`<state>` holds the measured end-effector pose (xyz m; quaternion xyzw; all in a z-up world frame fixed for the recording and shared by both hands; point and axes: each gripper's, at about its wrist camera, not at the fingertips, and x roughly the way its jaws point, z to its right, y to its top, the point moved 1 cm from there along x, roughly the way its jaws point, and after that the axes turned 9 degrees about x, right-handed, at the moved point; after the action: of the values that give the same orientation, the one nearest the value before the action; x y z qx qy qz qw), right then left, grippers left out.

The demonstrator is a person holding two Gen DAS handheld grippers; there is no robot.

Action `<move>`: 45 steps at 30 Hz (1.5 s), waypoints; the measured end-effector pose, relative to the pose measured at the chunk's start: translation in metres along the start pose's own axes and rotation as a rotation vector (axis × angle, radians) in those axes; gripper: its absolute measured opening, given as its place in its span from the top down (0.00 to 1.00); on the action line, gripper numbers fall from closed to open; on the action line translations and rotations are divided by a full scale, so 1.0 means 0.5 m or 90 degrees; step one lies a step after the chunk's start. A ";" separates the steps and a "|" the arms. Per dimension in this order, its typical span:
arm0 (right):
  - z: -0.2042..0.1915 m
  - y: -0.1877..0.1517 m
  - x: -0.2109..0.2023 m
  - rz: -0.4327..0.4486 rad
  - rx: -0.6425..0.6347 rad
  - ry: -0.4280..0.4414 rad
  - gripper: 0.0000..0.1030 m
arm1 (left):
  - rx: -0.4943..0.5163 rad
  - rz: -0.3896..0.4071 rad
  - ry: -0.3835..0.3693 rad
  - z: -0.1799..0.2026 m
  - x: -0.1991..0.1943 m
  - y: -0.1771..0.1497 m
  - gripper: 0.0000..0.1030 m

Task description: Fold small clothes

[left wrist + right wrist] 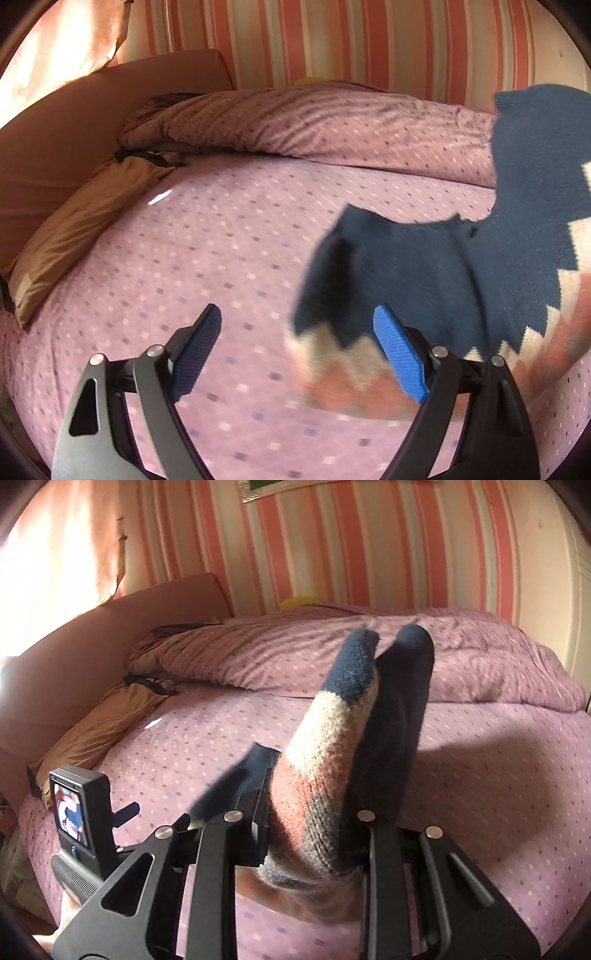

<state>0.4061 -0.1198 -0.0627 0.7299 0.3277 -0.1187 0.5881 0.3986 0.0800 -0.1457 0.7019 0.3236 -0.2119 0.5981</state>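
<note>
A small knitted sweater (pixel 424 266), navy with cream and rust zigzag bands, hangs in the air at the right of the left wrist view, above the lilac dotted bed sheet (pixel 184 258). My left gripper (pixel 298 314) stands open with nothing between its blue pads; the sweater's lower edge hangs just behind its right finger. In the right wrist view my right gripper (pixel 314 812) is shut on a bunched fold of the sweater (pixel 325 738), which sticks up and forward from the jaws and hides the fingertips.
A rolled lilac duvet (pixel 314 122) lies across the far side of the bed. A brown pillow (pixel 85 221) rests against the brown headboard (pixel 74 122) at the left. The wall behind is striped. The left gripper's camera unit (pixel 79 812) shows at the lower left.
</note>
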 end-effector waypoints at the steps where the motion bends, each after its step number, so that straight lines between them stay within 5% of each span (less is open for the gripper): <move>1: -0.026 0.001 0.015 -0.004 -0.001 0.002 0.76 | -0.001 0.005 0.004 -0.031 -0.005 0.004 0.17; 9: -0.240 -0.071 0.200 -0.074 -0.031 0.011 0.77 | -0.019 0.012 0.039 -0.225 -0.012 -0.012 0.17; 14: -0.313 -0.181 0.326 -0.126 -0.056 -0.035 0.78 | -0.031 -0.004 0.067 -0.351 0.011 -0.066 0.17; 19: -0.350 -0.249 0.361 -0.120 -0.097 -0.075 0.78 | -0.048 -0.033 0.073 -0.427 0.052 -0.126 0.17; 25: -0.362 -0.238 0.362 -0.096 -0.097 -0.105 0.71 | -0.055 -0.049 0.047 -0.425 0.081 -0.168 0.17; 29: -0.367 -0.223 0.352 -0.076 -0.079 -0.114 0.20 | -0.050 -0.042 0.035 -0.412 0.080 -0.162 0.17; 30: -0.366 -0.221 0.350 -0.075 -0.073 -0.111 0.17 | -0.048 -0.041 0.033 -0.410 0.080 -0.159 0.17; 39: -0.341 -0.178 0.270 -0.036 -0.051 -0.093 0.17 | -0.036 -0.019 0.031 -0.388 0.048 -0.119 0.17; 45: -0.261 -0.147 0.202 -0.007 -0.048 -0.118 0.16 | -0.021 0.000 -0.003 -0.305 0.021 -0.080 0.17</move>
<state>0.4097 0.0433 -0.1399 0.6916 0.2796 -0.1765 0.6421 0.3641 0.2342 -0.1512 0.6914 0.3259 -0.2083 0.6103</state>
